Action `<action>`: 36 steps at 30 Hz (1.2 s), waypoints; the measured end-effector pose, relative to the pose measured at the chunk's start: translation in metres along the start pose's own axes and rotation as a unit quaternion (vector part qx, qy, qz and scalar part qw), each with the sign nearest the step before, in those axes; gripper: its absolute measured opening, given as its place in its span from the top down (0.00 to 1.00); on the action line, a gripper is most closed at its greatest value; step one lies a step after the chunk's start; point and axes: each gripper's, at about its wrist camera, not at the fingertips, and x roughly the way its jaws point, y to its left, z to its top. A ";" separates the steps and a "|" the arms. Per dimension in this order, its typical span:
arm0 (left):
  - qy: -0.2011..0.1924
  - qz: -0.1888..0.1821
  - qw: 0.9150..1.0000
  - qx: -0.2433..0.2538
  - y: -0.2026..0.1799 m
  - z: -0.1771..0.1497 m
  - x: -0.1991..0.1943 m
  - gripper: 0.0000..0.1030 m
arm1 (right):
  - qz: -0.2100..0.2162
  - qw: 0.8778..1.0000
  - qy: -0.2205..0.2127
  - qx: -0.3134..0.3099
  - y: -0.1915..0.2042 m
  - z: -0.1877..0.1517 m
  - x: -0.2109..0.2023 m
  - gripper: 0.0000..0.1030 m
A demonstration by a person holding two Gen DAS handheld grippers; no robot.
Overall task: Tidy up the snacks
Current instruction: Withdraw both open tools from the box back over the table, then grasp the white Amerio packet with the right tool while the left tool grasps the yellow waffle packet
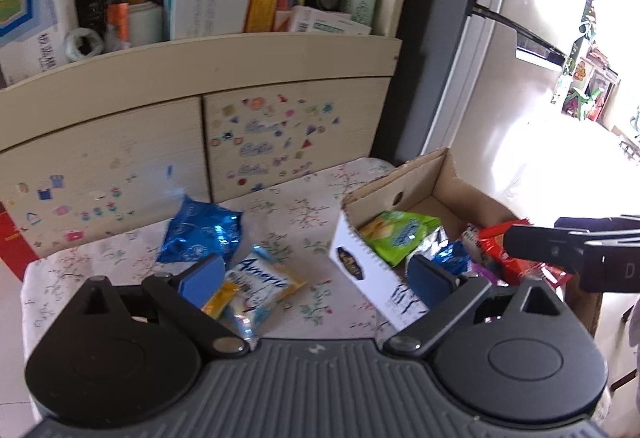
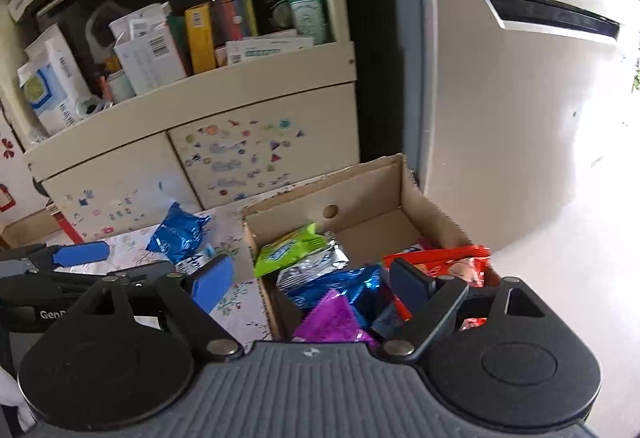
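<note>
Snacks left on the cloth: blue foil packet [image 1: 202,234] and a yellow-and-white sachet [image 1: 260,284], both ahead of my left gripper [image 1: 320,274]. Sachet lies just beyond its left pad, partly under it in view; long axis runs diagonally, near-left to far-right. Blue packet sits farther out, crumpled, touching or just beside the sachet. Left gripper's jaws stand wide apart, nothing between the pads. My judgement: left hand is the nearer one for both loose packets.

Right gripper [image 2: 308,286] hangs over the cardboard box [image 2: 404,194], jaws spread, no packet pinched that I can see. Box lies to the right of the left gripper, its white printed flap [image 1: 372,274] between that tool's pads in view, probably beyond them. Contents: green bag [image 2: 286,248], silver pouch [image 2: 316,264], blue foil [image 2: 340,288], purple foil [image 2: 328,322], red packet [image 2: 452,264]. Far end of the box is bare cardboard.

Beyond: floral tablecloth [image 1: 300,206], stickered cabinet doors [image 1: 280,134].
</note>
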 end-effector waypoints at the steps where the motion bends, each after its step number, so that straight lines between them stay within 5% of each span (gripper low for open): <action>1: 0.001 0.003 1.000 0.001 0.003 -0.001 -0.001 0.05 | 0.002 1.000 0.001 -0.004 0.003 0.000 0.001 0.13; 18: 0.069 0.035 0.997 0.008 0.057 -0.046 -0.018 0.05 | 0.047 0.997 0.013 -0.058 0.044 -0.005 0.017 0.13; 36: 0.172 0.022 0.985 0.015 0.073 -0.113 0.005 0.09 | 0.129 0.983 0.051 -0.120 0.090 -0.023 0.066 0.15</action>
